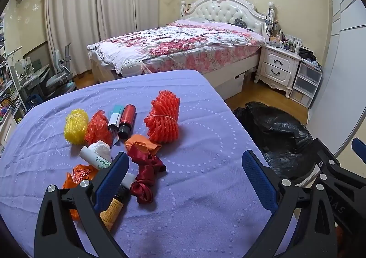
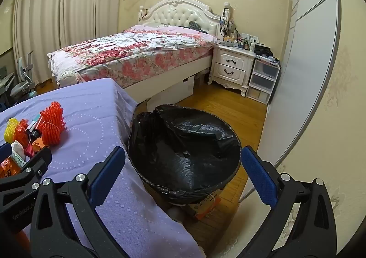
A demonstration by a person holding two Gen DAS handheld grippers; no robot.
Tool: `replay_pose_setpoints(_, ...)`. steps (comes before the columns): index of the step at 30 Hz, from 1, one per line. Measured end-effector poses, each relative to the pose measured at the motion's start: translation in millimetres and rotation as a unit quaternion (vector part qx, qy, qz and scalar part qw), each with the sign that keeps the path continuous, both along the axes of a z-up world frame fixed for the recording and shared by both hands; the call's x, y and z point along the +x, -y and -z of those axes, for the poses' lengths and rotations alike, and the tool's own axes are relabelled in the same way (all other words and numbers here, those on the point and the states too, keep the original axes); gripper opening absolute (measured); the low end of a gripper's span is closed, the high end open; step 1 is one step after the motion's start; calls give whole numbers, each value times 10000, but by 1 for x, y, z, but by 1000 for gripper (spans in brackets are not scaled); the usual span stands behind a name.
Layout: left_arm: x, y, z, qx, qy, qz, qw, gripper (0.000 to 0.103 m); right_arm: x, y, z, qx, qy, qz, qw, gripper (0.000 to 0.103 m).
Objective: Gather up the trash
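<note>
Closest to the camera, the left tongs [image 1: 185, 180] hang wide apart over the purple tabletop [image 1: 205, 200] with nothing between the blue pads; the right tongs [image 2: 183, 175] are spread wide too, holding nothing, and they hang over the trash bin [image 2: 183, 148] (it has a black bag inside and stands on the floor just beside the tabletop edge).

Just under the left pad of the left tongs lies a brown bottle with a yellow label [image 1: 113, 207], partly hidden by the pad; beside it sits a dark red ribbon [image 1: 146, 175] in a crumpled loop; to the left is a crinkly orange wrapper [image 1: 80, 173], and a white tube with green print [image 1: 95, 157] with a crumpled white tissue [image 1: 100, 148] touching it.

A bit farther lies an orange paper scrap [image 1: 141, 143]; then an orange net [image 1: 98, 130], a yellow foam net [image 1: 75, 125], a red bottle with a black cap [image 1: 127, 120] lying on its side, and a small teal box [image 1: 116, 114] next to it; the big red foam net [image 1: 163, 118] stands apart to the right.

Far back is a bed with a flowery cover [image 1: 183, 45], a white nightstand [image 1: 278, 65], clear plastic drawers [image 1: 306, 81], and long curtains [image 1: 91, 11].
</note>
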State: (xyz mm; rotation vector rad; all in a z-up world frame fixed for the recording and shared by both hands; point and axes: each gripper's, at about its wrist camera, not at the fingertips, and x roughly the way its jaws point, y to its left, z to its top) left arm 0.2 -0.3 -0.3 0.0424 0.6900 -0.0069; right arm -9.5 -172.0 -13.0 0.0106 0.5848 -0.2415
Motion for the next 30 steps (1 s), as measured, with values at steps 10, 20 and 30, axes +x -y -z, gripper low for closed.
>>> replay_pose_setpoints(10, -1, 0, 1, -40, 9, -16, 10000, 97, 1, -1, 0, 6, -28, -8, 10000, 99)
replay_pose_setpoints(20, 0, -3, -1, -60, 6, -18, 10000, 97, 3, -1, 1, -3, -58, -10, 10000, 99)
replay_pose_setpoints(30, 0, -3, -1, -66, 6, -21, 10000, 97, 2, -1, 1, -5, -62, -10, 10000, 99)
